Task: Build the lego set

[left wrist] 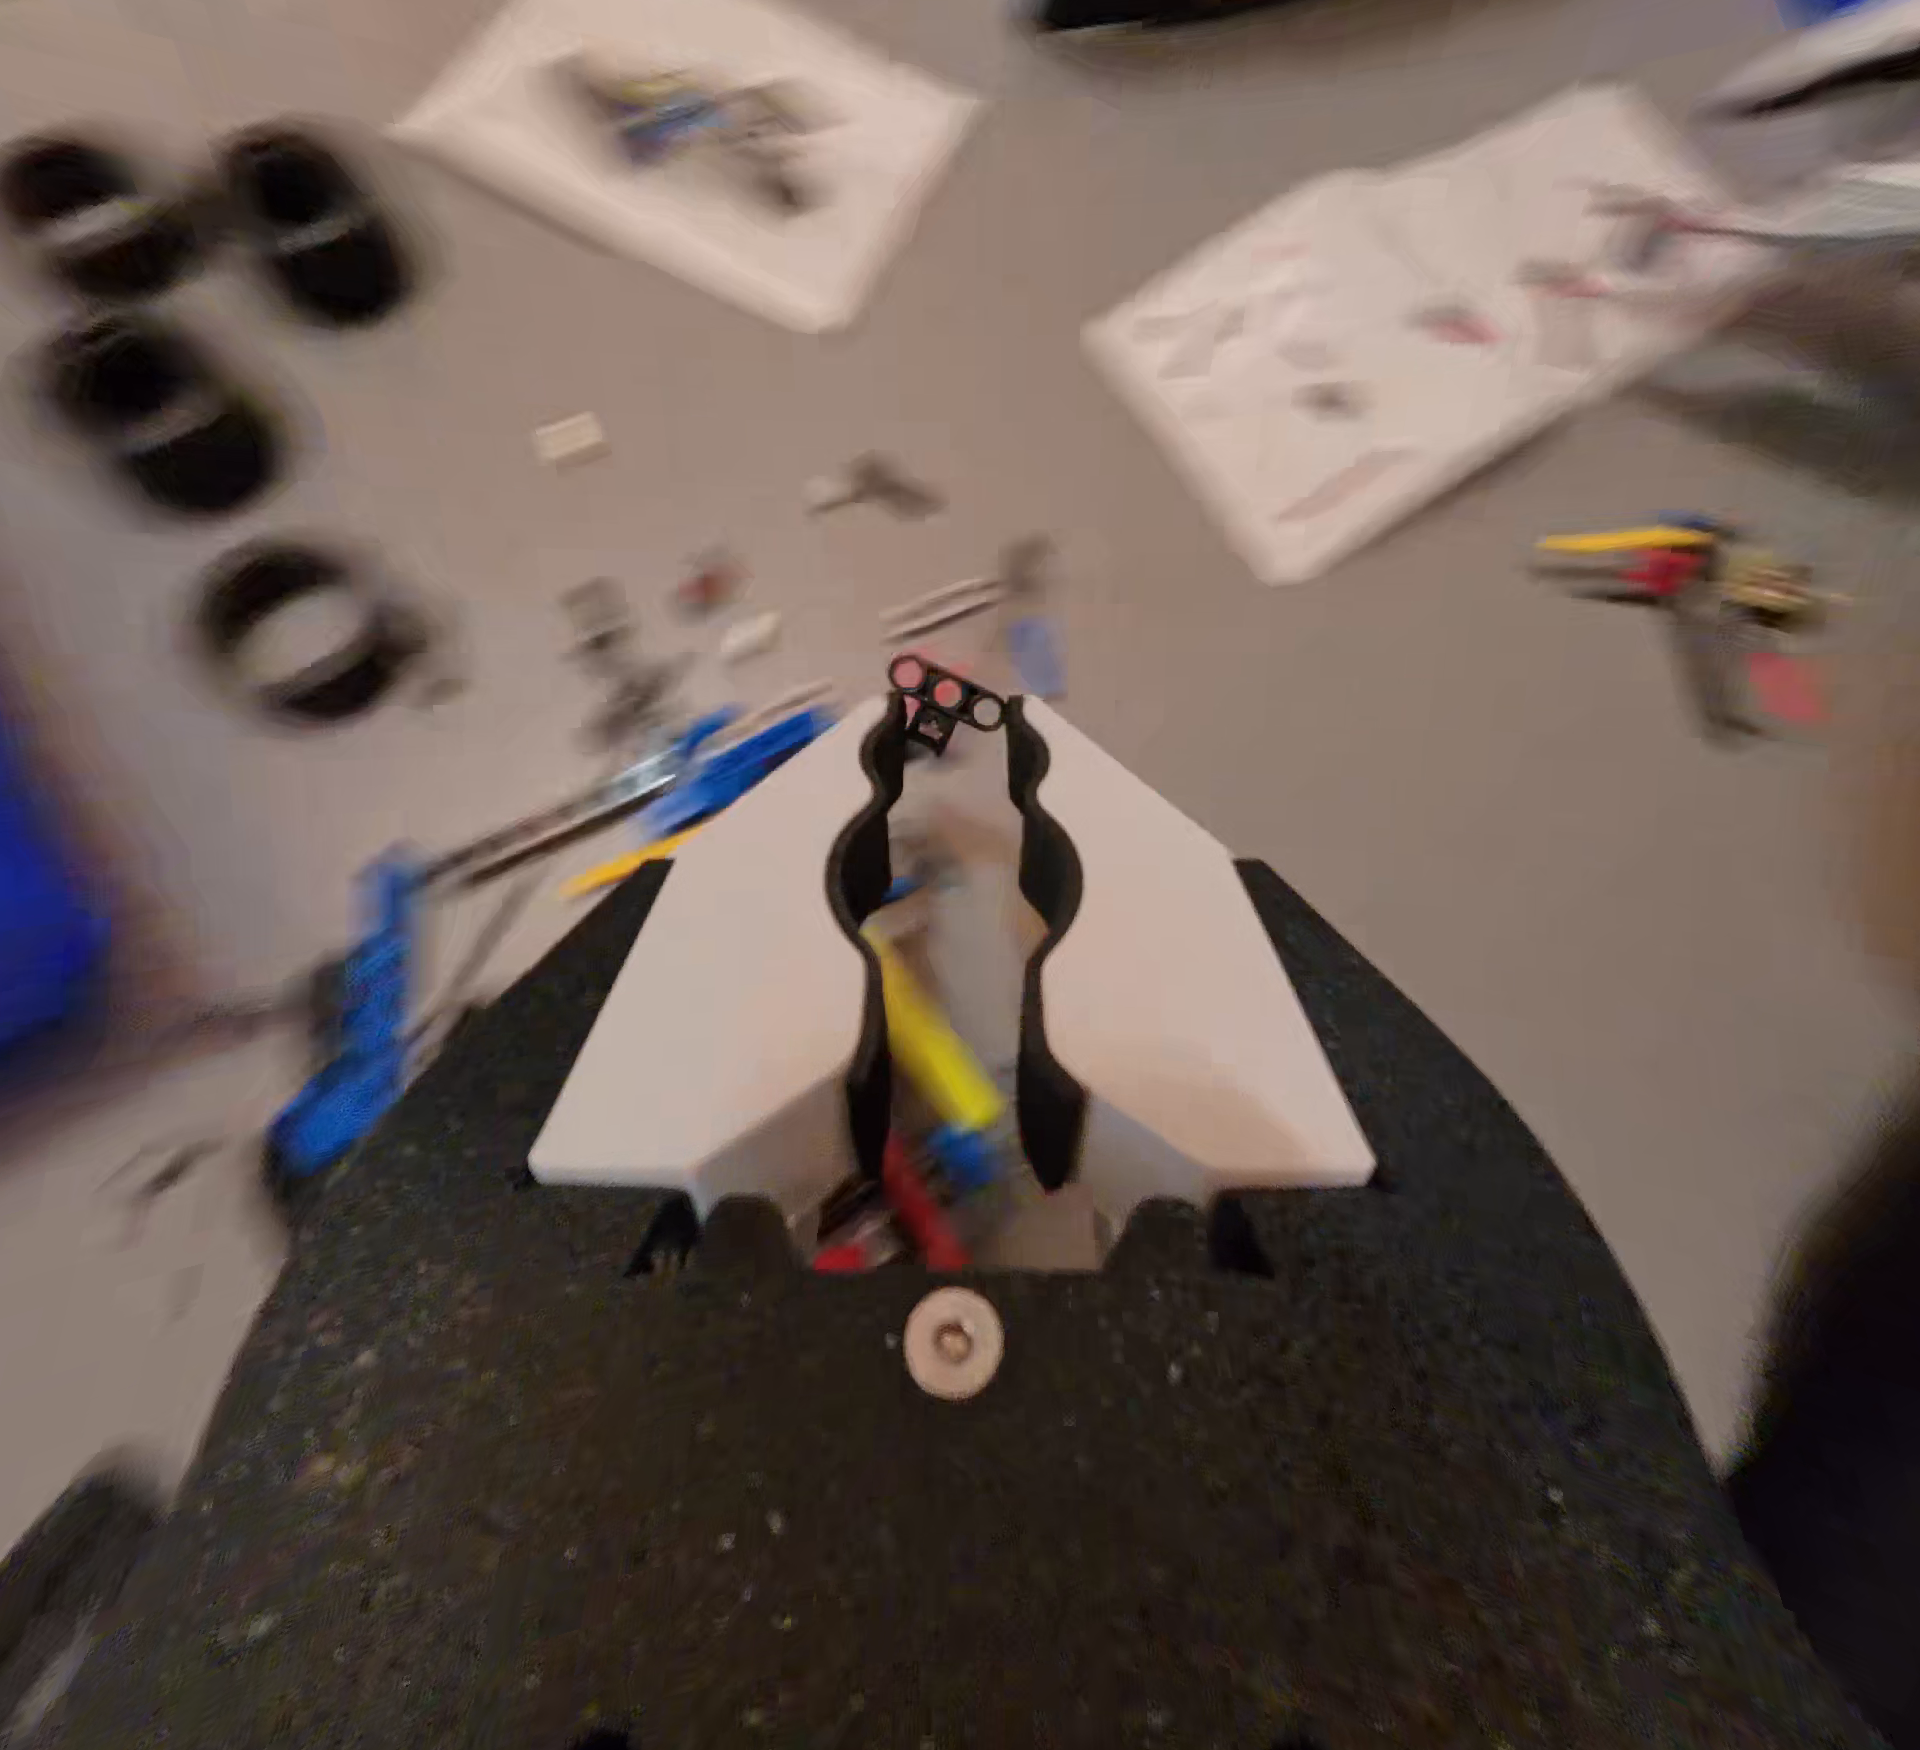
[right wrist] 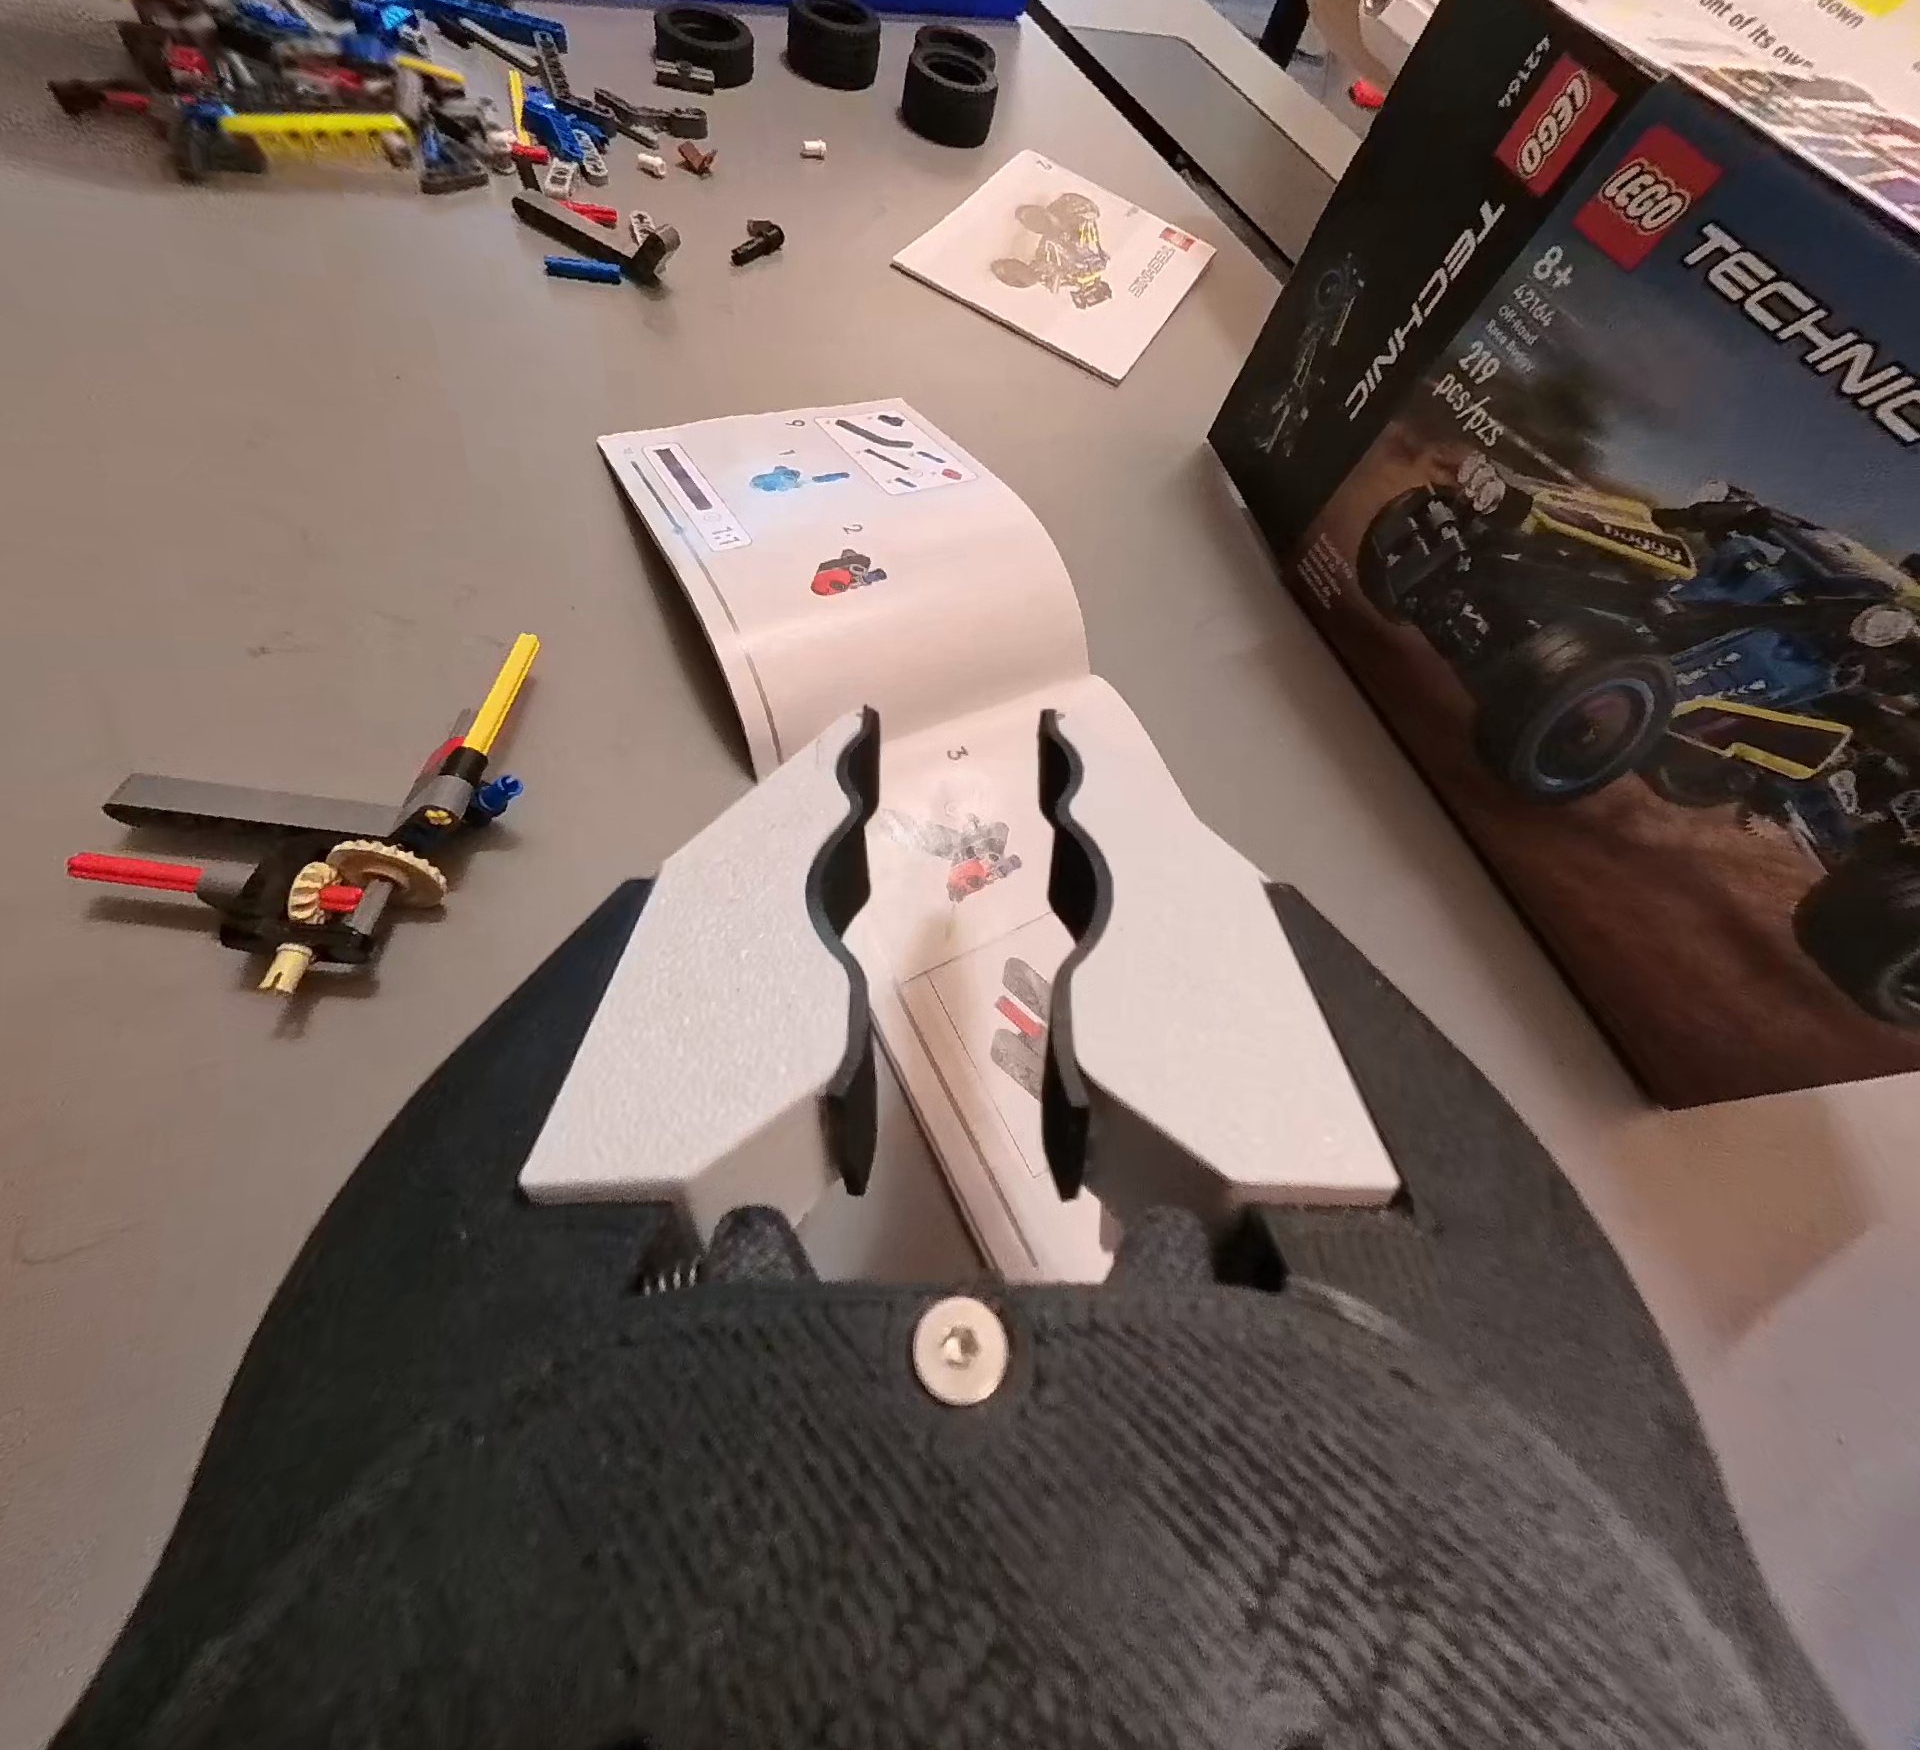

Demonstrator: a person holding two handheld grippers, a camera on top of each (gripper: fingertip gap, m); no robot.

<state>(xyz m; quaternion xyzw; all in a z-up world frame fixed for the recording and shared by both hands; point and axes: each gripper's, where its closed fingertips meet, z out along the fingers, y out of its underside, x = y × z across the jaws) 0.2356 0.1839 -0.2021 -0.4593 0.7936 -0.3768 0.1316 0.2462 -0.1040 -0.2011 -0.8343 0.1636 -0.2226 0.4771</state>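
Taking the open instruction booklet as the landmark and reading the right wrist view from left to right: well to the booklet's left lies the part-built assembly, flat on the grey table. Its dark grey beam runs roughly left-right, the yellow axle slants up and away toward the booklet's side, and the red axle pokes out on the side away from the booklet. The loose parts pile and the black tyres sit beyond the booklet, up and to its left. The right gripper hangs directly over the booklet's near page, its jaws parted with nothing between them. The set's box stands just to the booklet's right.

The left wrist view is heavily smeared, yet the left gripper is plainly clamped on a small black connector piece at its tips, above the loose parts.

Judging by this layout, the assembly lies leftward of the right gripper, so that empty gripper looks nearer to steady it while the left brings the piece across
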